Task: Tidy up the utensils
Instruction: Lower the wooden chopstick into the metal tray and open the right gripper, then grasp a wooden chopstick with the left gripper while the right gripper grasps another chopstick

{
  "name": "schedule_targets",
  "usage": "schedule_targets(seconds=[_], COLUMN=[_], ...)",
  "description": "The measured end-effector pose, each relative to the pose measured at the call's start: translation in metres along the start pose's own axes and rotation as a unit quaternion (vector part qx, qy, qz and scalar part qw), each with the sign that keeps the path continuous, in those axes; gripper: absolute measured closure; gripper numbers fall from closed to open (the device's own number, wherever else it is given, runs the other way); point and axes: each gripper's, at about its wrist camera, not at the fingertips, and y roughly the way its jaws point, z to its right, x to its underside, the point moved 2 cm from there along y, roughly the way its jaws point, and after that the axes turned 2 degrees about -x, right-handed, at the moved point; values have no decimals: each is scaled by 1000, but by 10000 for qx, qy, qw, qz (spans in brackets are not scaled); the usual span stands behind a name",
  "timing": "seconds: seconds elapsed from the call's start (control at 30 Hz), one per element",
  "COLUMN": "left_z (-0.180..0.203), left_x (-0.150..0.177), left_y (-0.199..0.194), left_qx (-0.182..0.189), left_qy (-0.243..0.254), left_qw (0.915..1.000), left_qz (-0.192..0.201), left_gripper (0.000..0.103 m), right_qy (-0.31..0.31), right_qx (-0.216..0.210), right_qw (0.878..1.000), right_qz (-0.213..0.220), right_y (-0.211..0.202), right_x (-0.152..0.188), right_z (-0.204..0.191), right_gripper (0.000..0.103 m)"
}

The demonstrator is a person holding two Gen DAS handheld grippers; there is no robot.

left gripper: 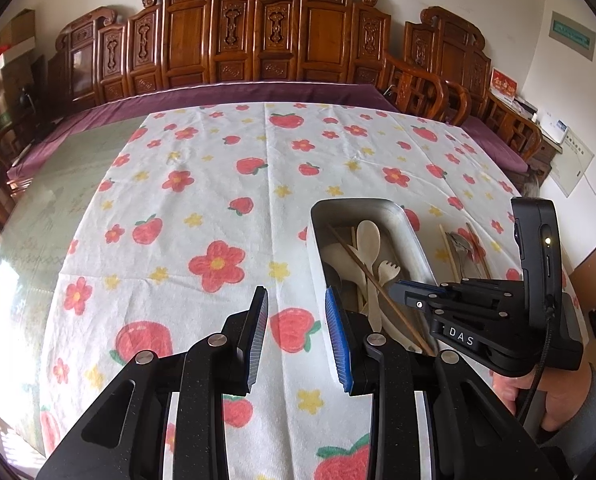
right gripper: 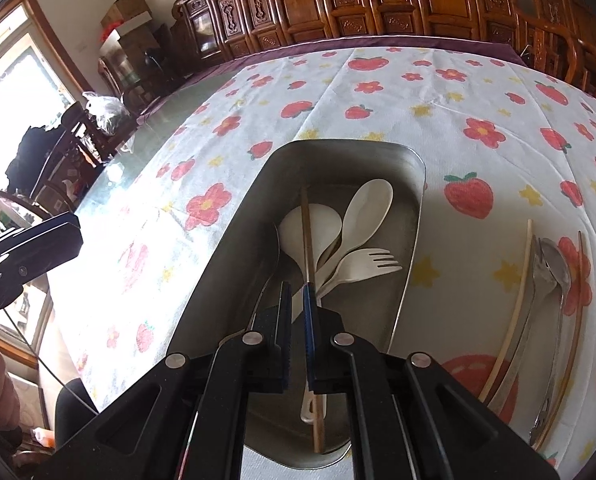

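The right tool [right gripper: 296,292] hangs over the metal tray [right gripper: 233,240], its pads a narrow gap apart with the brown chopstick [right gripper: 308,240] running just beside the blue pad — whether it is pinched I cannot tell. In the tray lie a white rice paddle [right gripper: 298,228], a white spoon [right gripper: 368,208] and a white fork [right gripper: 368,266]; right of it, on the strawberry-print cloth [right gripper: 378,100] over the counter, sit a steel spoon [right gripper: 556,266] and more chopsticks [right gripper: 516,300]. The left tool [left gripper: 296,312] hovers spread and empty — just left of the tray.
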Motion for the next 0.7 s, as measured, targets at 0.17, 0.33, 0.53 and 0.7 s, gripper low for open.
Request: schedule_targets(seconds=[0.17, 0.33, 0.53, 0.7], left_z=[4, 18, 42, 64], left_x=[1, 3, 7, 10], left_y=[0, 0, 5, 10], left_qx=[45, 149, 299, 402], left_qy=[-6, 54, 182, 313], left_qw=[10000, 9999, 9994, 9986], left_qz=[5, 15, -45, -126], left_gripper=[75, 66, 61, 57], right_qy=[-119, -169, -130, 52], right_qx=[16, 216, 725, 1007], right_qw=[9997, 9985, 9953, 9932], right_qz=[194, 483, 626, 581], right_y=[-25, -66, -105, -116], right_x=[1, 10, 30, 46], right_z=[0, 16, 55, 91], right_gripper=[96, 96, 95, 96])
